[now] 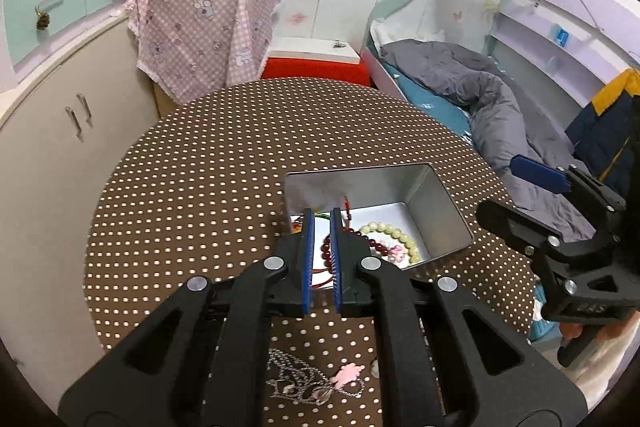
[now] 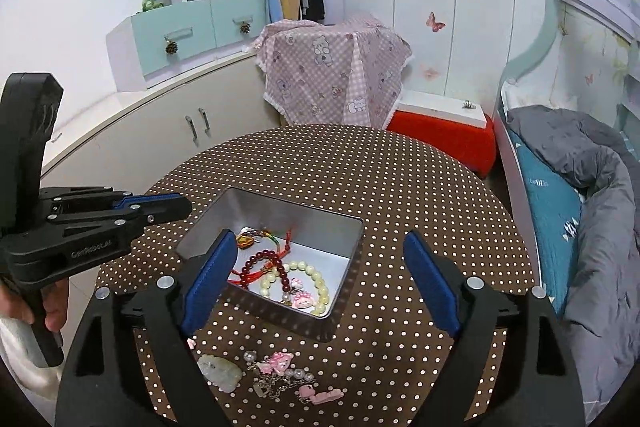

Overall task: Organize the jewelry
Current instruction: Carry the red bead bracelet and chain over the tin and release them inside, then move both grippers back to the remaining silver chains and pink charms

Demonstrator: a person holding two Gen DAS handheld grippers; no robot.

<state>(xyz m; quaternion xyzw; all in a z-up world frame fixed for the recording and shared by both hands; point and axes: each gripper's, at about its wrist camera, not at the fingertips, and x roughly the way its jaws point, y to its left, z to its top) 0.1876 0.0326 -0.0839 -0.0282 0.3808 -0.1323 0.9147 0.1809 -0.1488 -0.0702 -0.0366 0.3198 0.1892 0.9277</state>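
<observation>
An open metal tin [image 2: 280, 211] stands on the brown dotted round table [image 2: 400, 179]. Inside lie a dark red bead bracelet [image 2: 266, 259] with red cord, a cream bead bracelet [image 2: 320, 291] and a pink charm [image 2: 301, 301]. My right gripper [image 2: 320, 237] is open and empty, its blue pads spread either side of the tin's near part. My left gripper [image 1: 321, 215] is shut with nothing gripped and hovers at the tin's [image 1: 440, 211] left side. On the cloth in front of the tin lie a pale stone pendant [image 2: 220, 373], a pink charm chain [image 2: 276, 363] and a silver chain [image 1: 296, 383].
A bed with a grey duvet [image 2: 592, 187] borders the table on the right. Behind the table are a red box with a white lid [image 2: 444, 135], a stand under pink checked cloth [image 2: 332, 75] and beige cabinets [image 2: 168, 139]. A person's hand [image 2: 52, 307] holds the left gripper's handle.
</observation>
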